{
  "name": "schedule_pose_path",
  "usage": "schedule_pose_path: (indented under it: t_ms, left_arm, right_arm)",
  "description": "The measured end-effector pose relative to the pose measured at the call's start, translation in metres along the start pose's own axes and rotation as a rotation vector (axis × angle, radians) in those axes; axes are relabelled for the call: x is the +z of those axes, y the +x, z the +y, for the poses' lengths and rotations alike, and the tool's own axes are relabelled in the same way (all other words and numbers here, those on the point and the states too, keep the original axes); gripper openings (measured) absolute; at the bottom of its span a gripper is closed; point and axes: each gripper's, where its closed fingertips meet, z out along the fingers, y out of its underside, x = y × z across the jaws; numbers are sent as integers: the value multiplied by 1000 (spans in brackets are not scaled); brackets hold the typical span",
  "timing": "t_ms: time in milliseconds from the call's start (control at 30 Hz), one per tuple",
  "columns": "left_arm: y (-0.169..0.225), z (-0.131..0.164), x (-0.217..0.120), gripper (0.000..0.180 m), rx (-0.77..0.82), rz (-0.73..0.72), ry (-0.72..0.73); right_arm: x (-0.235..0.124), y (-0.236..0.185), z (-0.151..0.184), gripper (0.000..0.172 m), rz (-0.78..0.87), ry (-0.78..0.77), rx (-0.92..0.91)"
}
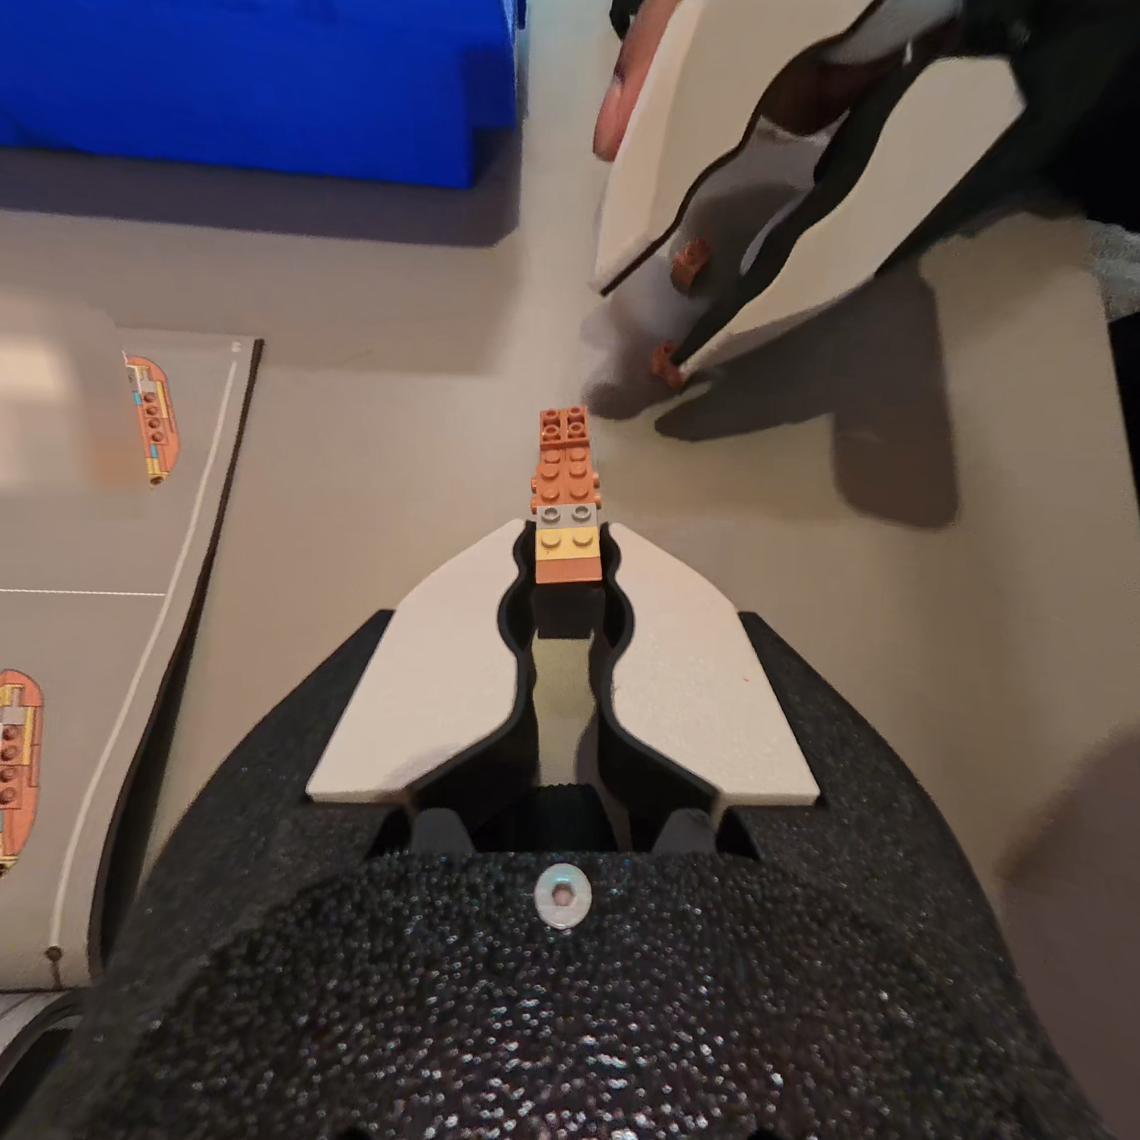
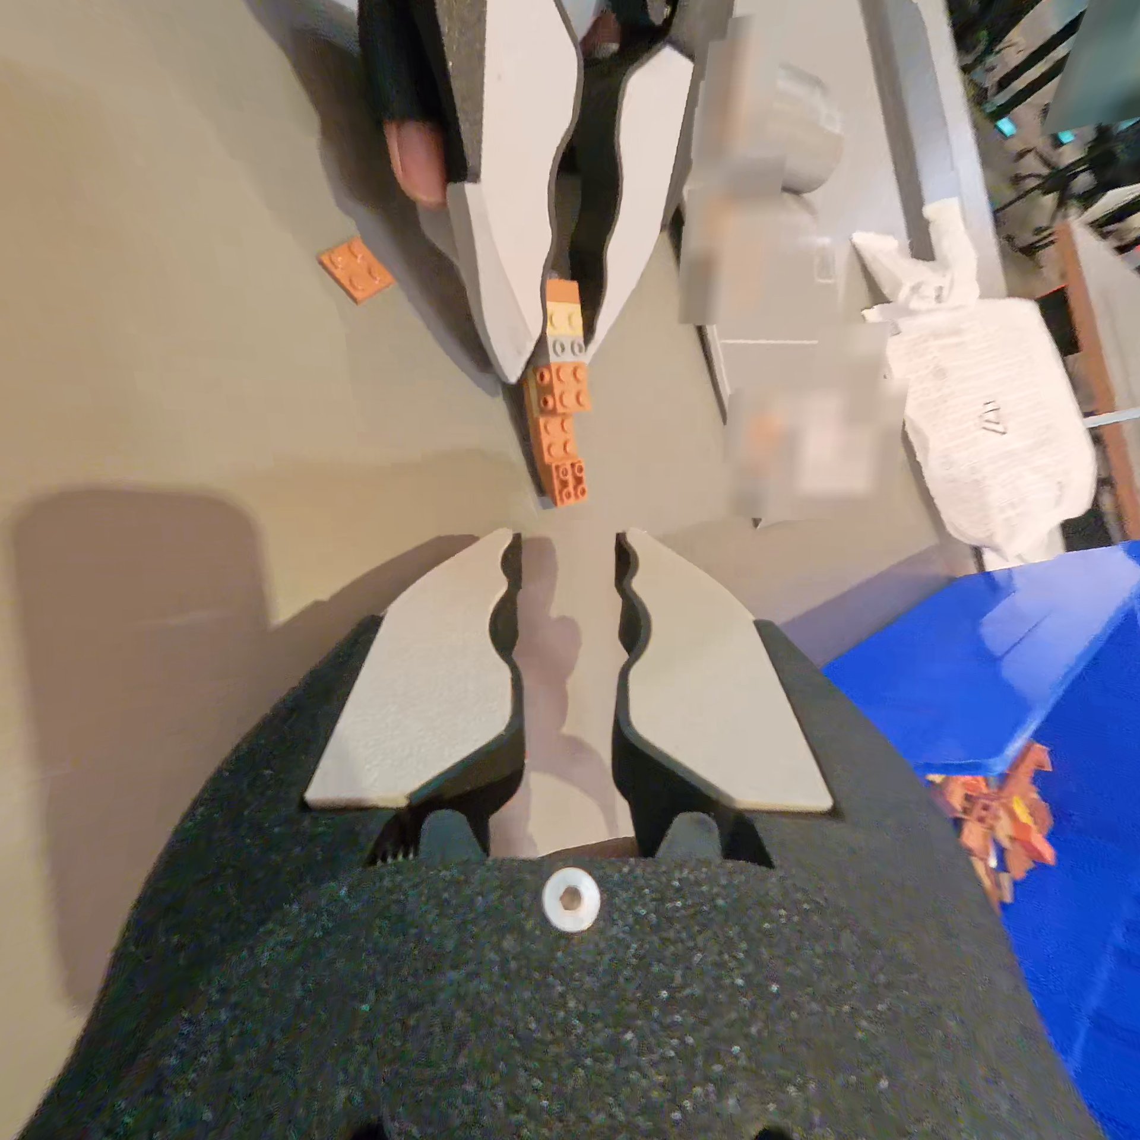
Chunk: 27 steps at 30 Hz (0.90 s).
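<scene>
My left gripper (image 1: 567, 536) is shut on the near end of a long brick assembly (image 1: 564, 481). Its pads press on the yellow and brown end bricks, and the orange part and a grey piece stick out ahead over the beige table. The right wrist view shows the same grasp (image 2: 558, 351) on the assembly (image 2: 561, 425). My right gripper (image 2: 567, 543) is open, with only table between its fingers, just short of the assembly's far end. In the left wrist view it (image 1: 648, 327) hovers at the upper right, with two small brown bricks (image 1: 669, 364) by its fingertips.
A loose orange plate (image 2: 356, 269) lies on the table to the left of the left gripper. A blue box (image 1: 247, 80) stands at the back left; it also shows in the right wrist view (image 2: 987, 678). An open instruction booklet (image 1: 123, 555) lies at the left. A crumpled white bag (image 2: 987, 401) lies at the right. The left gripper's tips are roughly 7 centimeters from the right gripper's.
</scene>
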Motion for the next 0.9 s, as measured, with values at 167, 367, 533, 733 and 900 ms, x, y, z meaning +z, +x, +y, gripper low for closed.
schedule_pose_path:
  t_ms: [167, 367, 533, 733, 900]
  left_arm:
    - [1, 11, 3, 18, 25, -2, -76]
    - [0, 12, 1, 22, 16, 4, -69]
    - [2, 11, 0, 27, 26, 25, -57]
    - [3, 10, 0, 28, 29, 32, -51]
    - [3, 11, 0, 28, 36, 33, -58]
  right_arm:
    - [-4, -6, 12, 28, -72, -34, 1]
    - [-14, -6, 10, 29, -109, 57, 21]
    - [-15, -8, 24, 27, -149, 44, 51]
    - [-5, -19, 27, 25, -166, -14, 27]
    - [0, -20, 27, 25, -172, -23, 39]
